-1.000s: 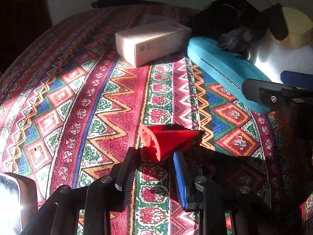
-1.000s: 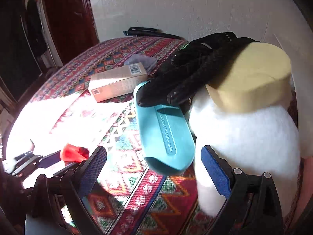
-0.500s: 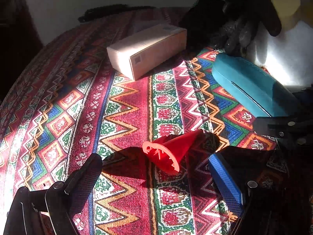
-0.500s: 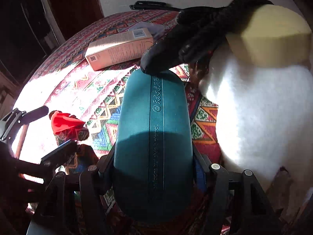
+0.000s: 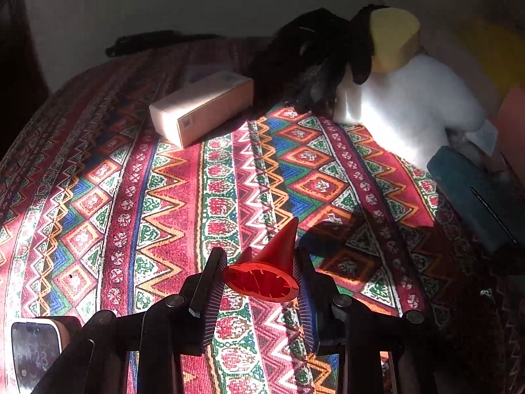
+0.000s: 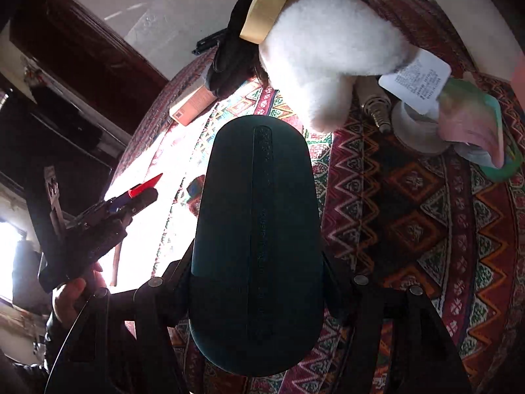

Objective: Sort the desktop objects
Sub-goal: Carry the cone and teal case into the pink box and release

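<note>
A red plastic cone (image 5: 267, 269) hangs above the patterned tablecloth (image 5: 137, 197), my left gripper (image 5: 261, 274) shut on its wide ribbed end, tip pointing away. In the right wrist view that cone (image 6: 144, 186) pokes out of the left gripper (image 6: 131, 198) at the left. My right gripper (image 6: 257, 262) is shut on a teal glasses case (image 6: 256, 246), lifted off the cloth; the case hides the fingertips. The same case (image 5: 472, 193) shows at the right edge of the left wrist view.
A beige carton (image 5: 201, 108) lies at the back. Black gloves (image 5: 302, 62) drape over a white plush toy (image 5: 410, 101) with a yellow sponge (image 5: 392, 37). A paper tag (image 6: 418, 80), white tape roll (image 6: 413, 126) and pastel item (image 6: 472, 131) sit far right. A hand (image 6: 70, 297) holds the left gripper.
My left gripper closed on the red cone and raised it off the cloth. My right gripper lifted the teal case and swung it rightward, away from the gloves.
</note>
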{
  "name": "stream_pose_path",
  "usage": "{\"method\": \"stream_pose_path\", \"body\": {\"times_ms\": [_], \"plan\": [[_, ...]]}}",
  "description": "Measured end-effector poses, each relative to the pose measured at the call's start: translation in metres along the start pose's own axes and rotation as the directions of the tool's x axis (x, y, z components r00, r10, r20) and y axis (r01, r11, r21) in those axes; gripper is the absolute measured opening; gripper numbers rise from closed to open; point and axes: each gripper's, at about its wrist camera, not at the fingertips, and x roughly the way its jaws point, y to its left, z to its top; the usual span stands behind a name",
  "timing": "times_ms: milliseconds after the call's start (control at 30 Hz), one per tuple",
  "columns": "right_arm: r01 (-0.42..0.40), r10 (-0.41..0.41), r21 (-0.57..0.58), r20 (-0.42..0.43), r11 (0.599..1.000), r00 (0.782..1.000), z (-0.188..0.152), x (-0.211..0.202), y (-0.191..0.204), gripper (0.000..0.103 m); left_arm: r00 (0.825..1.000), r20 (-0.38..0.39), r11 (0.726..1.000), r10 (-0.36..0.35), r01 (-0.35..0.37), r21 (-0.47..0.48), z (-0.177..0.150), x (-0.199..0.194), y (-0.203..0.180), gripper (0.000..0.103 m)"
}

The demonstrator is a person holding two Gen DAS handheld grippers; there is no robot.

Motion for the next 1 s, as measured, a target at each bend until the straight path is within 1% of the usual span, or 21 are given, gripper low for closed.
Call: {"method": "stream_pose_path", "body": {"times_ms": [167,333,400,600,767,867,1000], "plan": [[-0.009,0.009,0.005,0.05,1.0,0.999,-0.025,-0.039,0.006,0.068,0.998,0.049,0.999,-0.028,0.026,0.035,0.001,-0.039,-0.033,0.034],[-0.014,0.013,0.015,0.101,1.0,0.995,-0.053,-0.079,0.01,0.068,0.994,0.09,0.995,-0.059,0.05,0.091,0.003,-0.067,-0.066,0.034],[-0.015,0.013,0.022,0.12,1.0,0.993,-0.066,-0.099,0.007,0.068,0.991,0.106,0.992,-0.078,0.067,0.108,0.004,-0.078,-0.08,0.034],[-0.007,-0.001,0.039,0.194,0.999,0.981,-0.095,-0.141,0.009,0.068,0.979,0.15,0.977,-0.139,0.111,0.181,0.004,-0.112,-0.129,0.034],[0.002,-0.018,0.061,0.268,0.998,0.963,-0.122,-0.191,0.005,0.068,0.965,0.167,0.956,-0.202,0.158,0.245,0.01,-0.132,-0.176,0.034],[0.013,-0.037,0.079,0.311,0.997,0.95,-0.135,-0.22,-0.002,0.068,0.954,0.175,0.937,-0.243,0.184,0.298,0.015,-0.14,-0.208,0.034],[0.031,-0.074,0.12,0.37,0.992,0.926,-0.152,-0.261,-0.017,0.068,0.937,0.179,0.906,-0.298,0.219,0.363,0.024,-0.15,-0.253,0.034]]}}
